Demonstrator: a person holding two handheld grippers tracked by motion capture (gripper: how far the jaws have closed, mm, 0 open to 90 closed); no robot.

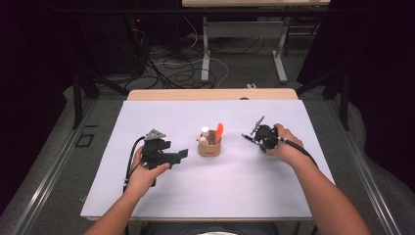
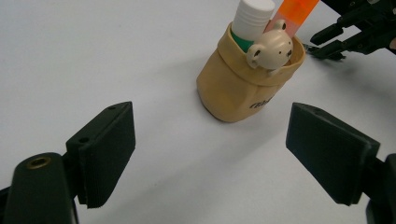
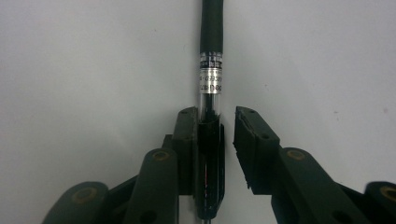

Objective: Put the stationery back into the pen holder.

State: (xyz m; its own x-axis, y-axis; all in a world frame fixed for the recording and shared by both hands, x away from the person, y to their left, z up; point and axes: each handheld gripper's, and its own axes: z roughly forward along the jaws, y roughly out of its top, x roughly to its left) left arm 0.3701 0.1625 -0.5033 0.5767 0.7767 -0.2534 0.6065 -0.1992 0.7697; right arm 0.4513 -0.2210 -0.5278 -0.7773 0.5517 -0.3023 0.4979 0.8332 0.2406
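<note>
A tan fabric pen holder [image 1: 209, 147] [image 2: 238, 88] stands mid-table. It holds a white-capped tube [image 2: 252, 16], an orange marker [image 1: 219, 131] [image 2: 294, 14] and a small bear figure [image 2: 273, 49]. My left gripper [image 1: 178, 155] [image 2: 210, 140] is open and empty, left of the holder and pointing at it. My right gripper [image 1: 247, 137] [image 3: 219, 126] is right of the holder, low over the table. A black pen [image 3: 211, 70] lies lengthwise between its jaws. The pen rests against the left pad and a gap separates it from the right pad.
The white table top [image 1: 195, 191] spreads wide around the holder, with a wooden strip [image 1: 210, 94] along its far edge. Beyond it are cables on the floor and a desk frame [image 1: 244, 49]. In the left gripper view, the right gripper's tips [image 2: 327, 42] show behind the holder.
</note>
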